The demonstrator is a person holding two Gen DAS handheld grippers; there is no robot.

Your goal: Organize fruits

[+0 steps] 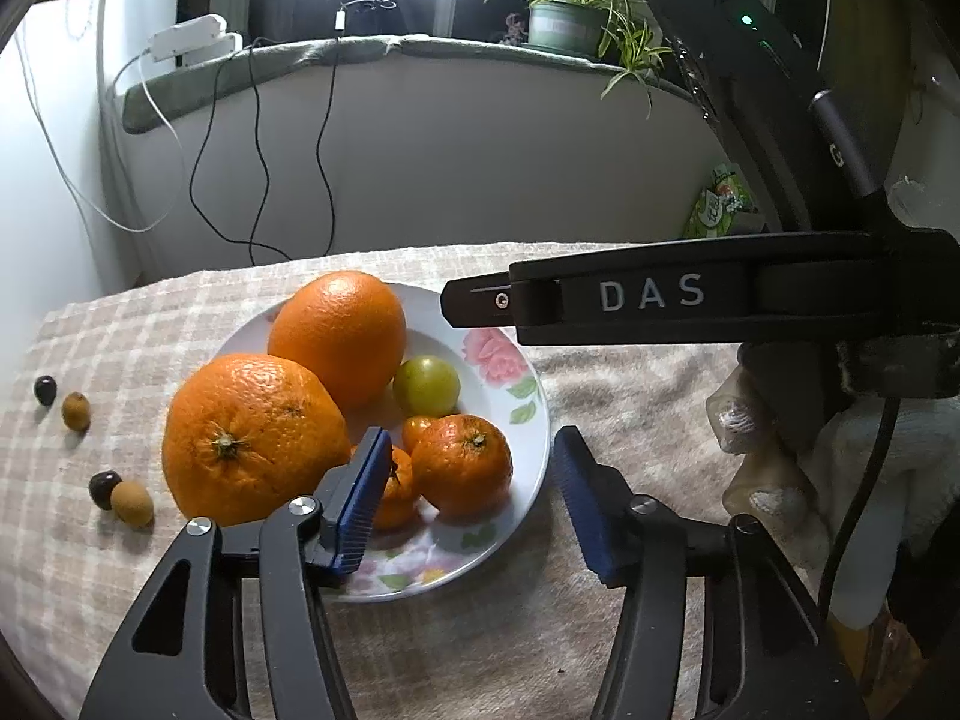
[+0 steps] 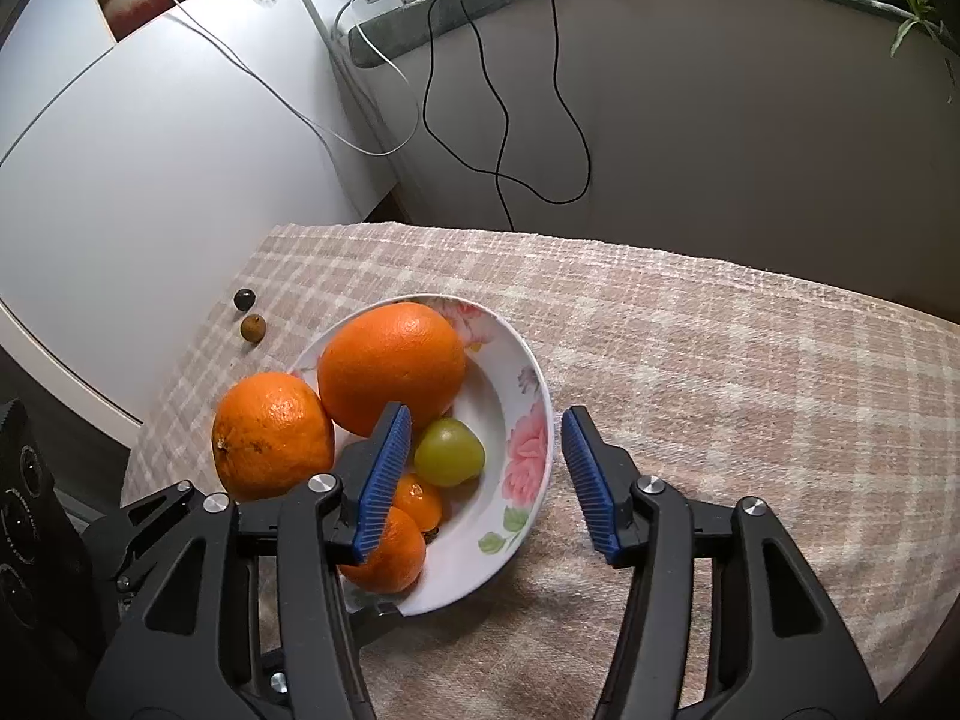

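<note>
A white floral plate (image 1: 528,378) (image 2: 528,396) on the checked cloth holds two big oranges (image 1: 339,333) (image 1: 249,435) (image 2: 390,363) (image 2: 273,432), a green fruit (image 1: 427,385) (image 2: 449,451) and small tangerines (image 1: 462,462) (image 2: 387,552). My left gripper (image 1: 471,501) is open and empty, its jaws astride the plate's near edge by the tangerines. My right gripper (image 2: 486,483) is open and empty above the plate's near right rim. It also shows from the side in the left wrist view (image 1: 660,294). Small dark and brown fruits (image 1: 123,495) (image 1: 63,402) (image 2: 249,315) lie on the cloth left of the plate.
The checked cloth (image 2: 720,372) covers the table. A white cabinet (image 2: 150,168) stands at the left. Behind are a padded ledge with hanging cables (image 1: 258,150), a potted plant (image 1: 570,18) and a green packet (image 1: 720,204). A gloved hand (image 1: 774,456) holds the right gripper.
</note>
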